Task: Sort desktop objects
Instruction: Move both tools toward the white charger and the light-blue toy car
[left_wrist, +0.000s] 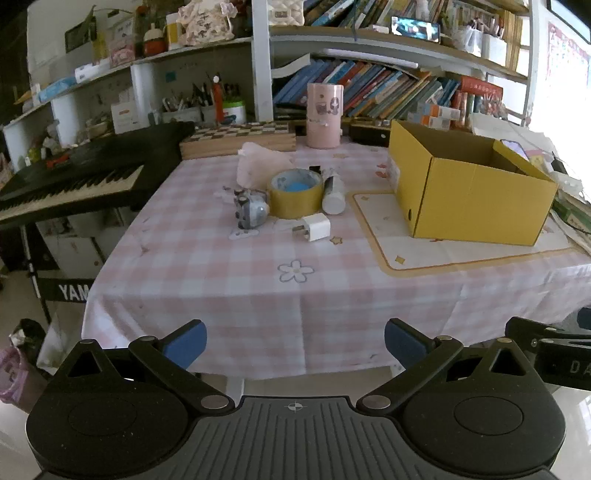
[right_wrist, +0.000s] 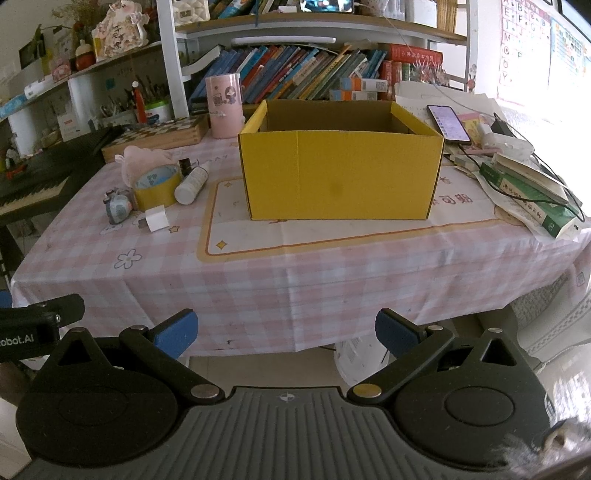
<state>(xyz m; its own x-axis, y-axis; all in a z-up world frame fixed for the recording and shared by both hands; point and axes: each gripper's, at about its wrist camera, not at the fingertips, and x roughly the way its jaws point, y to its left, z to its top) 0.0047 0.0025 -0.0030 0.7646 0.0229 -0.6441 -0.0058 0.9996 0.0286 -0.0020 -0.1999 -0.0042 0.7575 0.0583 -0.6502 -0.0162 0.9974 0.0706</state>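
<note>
Yellow box open, tape roll, charger beside

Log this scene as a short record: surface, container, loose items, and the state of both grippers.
surface: table with pink checked cloth
container: yellow cardboard box, open top, on a cream mat
loose items: tape roll, white bottle lying down, white charger plug, small grey toy, all left of the box
left gripper: open, empty, short of the table
right gripper: open, empty, short of the table
</note>
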